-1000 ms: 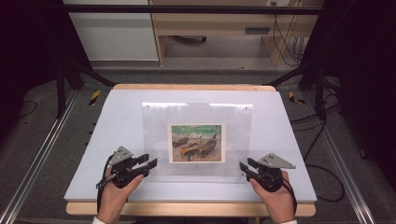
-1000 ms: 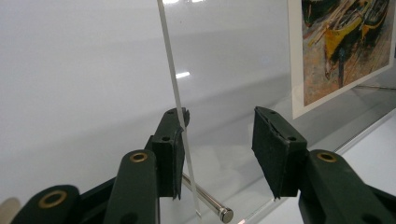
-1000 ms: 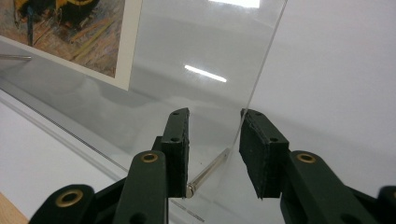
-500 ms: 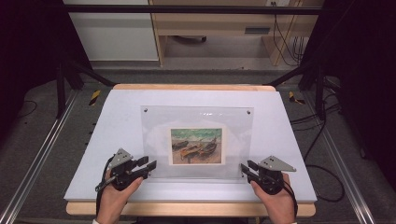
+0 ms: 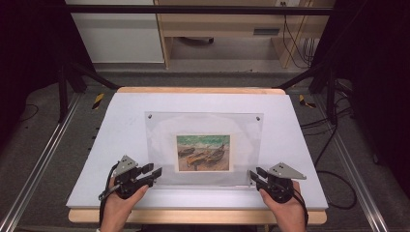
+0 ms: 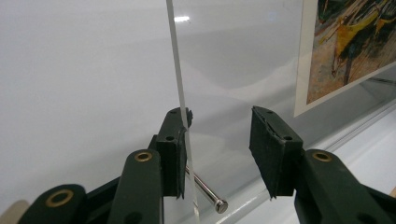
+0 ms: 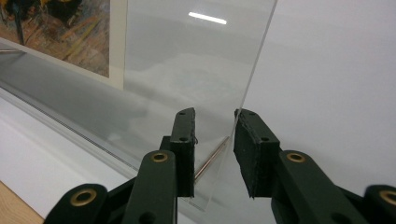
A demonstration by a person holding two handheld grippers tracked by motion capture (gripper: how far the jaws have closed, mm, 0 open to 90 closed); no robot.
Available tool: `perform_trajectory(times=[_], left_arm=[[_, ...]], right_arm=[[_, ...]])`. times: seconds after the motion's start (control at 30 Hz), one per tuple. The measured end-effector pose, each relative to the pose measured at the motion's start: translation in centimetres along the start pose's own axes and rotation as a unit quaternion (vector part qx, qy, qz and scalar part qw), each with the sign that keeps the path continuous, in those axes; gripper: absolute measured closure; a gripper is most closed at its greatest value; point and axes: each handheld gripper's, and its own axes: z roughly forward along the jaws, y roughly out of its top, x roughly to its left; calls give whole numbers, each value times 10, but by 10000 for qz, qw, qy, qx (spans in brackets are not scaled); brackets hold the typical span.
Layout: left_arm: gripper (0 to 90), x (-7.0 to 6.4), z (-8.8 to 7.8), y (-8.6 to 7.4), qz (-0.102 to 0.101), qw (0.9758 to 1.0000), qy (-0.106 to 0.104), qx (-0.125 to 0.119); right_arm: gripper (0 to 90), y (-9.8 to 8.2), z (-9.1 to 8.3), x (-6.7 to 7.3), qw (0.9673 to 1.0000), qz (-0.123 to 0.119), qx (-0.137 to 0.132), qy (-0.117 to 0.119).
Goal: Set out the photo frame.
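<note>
A clear acrylic picture frame with a print of beached boats rests on the white table, silver studs at its corners. My left gripper sits at its near left corner and my right gripper at its near right corner. In the left gripper view the gripper is open; the panel's edge touches the left pad, above a metal pin. In the right gripper view the gripper is open with the panel's edge against the right pad.
The table's wooden front edge lies just below both hands. Metal rails run along each side on the grey floor. A yellow-and-black tool lies on the floor at the far left, and cables trail at the right.
The frame's far edge and the print have shifted a little toward the person, and the glare on the panel has faded. Both grippers have stayed at the near corners.
</note>
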Motion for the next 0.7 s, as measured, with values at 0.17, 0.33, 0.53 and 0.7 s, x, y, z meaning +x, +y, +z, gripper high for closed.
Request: perform_trajectory(times=[0.17, 0.33, 0.53, 0.7], left_arm=[[562, -2, -1, -1, -17, 10000, 30, 24], [562, -3, -2, -2, -12, 10000, 40, 56], [562, -4, -3, -3, -13, 10000, 38, 74], [562, -4, -4, -3, 20, 9999, 43, 110]], right_arm=[[694, 0, -1, 1, 10000, -37, 17, -10], [694, -1, -2, 2, 10000, -60, 43, -46], [694, -3, -3, 3, 9999, -61, 73, -61], [694, -3, -3, 4, 9999, -60, 71, -50]])
